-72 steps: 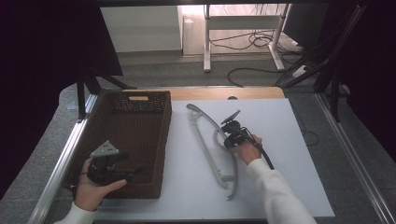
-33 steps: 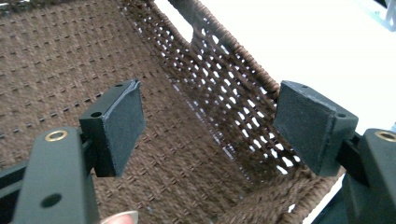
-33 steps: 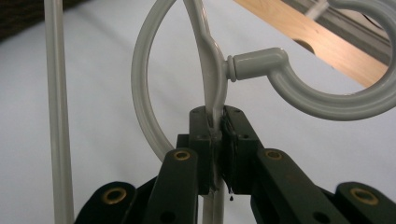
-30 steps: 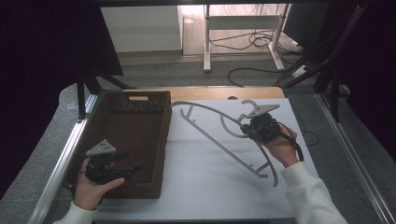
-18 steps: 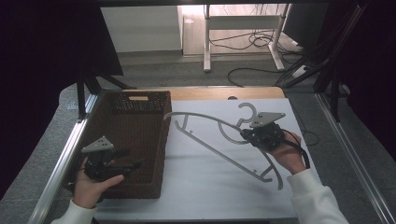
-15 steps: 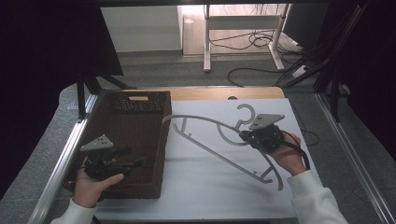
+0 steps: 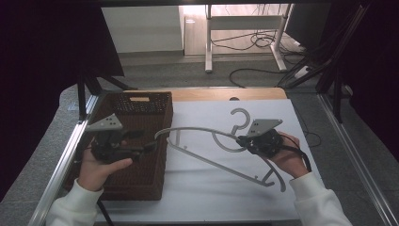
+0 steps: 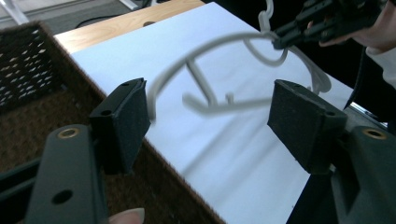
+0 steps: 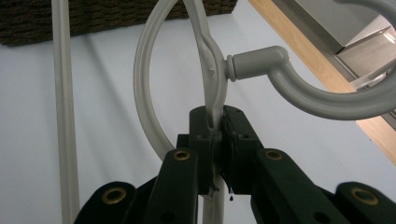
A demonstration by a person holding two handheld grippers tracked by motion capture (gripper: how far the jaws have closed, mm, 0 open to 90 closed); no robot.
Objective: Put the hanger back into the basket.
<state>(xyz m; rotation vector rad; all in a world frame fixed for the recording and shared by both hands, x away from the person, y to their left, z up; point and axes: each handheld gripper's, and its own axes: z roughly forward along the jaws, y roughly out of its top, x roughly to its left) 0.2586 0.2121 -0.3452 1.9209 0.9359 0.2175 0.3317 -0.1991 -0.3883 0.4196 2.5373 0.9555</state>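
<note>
High view: right hand-held gripper (image 7: 244, 140) clamps the grey hanger (image 7: 202, 132) beside basket (image 7: 155, 103).

No readable text in any view

Nothing here carries a legible word, number, brand or sign. The wicker basket (image 7: 141, 155) has a small pale tag (image 7: 139, 99) on its far rim in the high view, but it is too small to tell whether anything is printed on it. The grey hanger (image 7: 221, 146) and the white table (image 7: 226, 188) surface show plain, unmarked faces.
</note>
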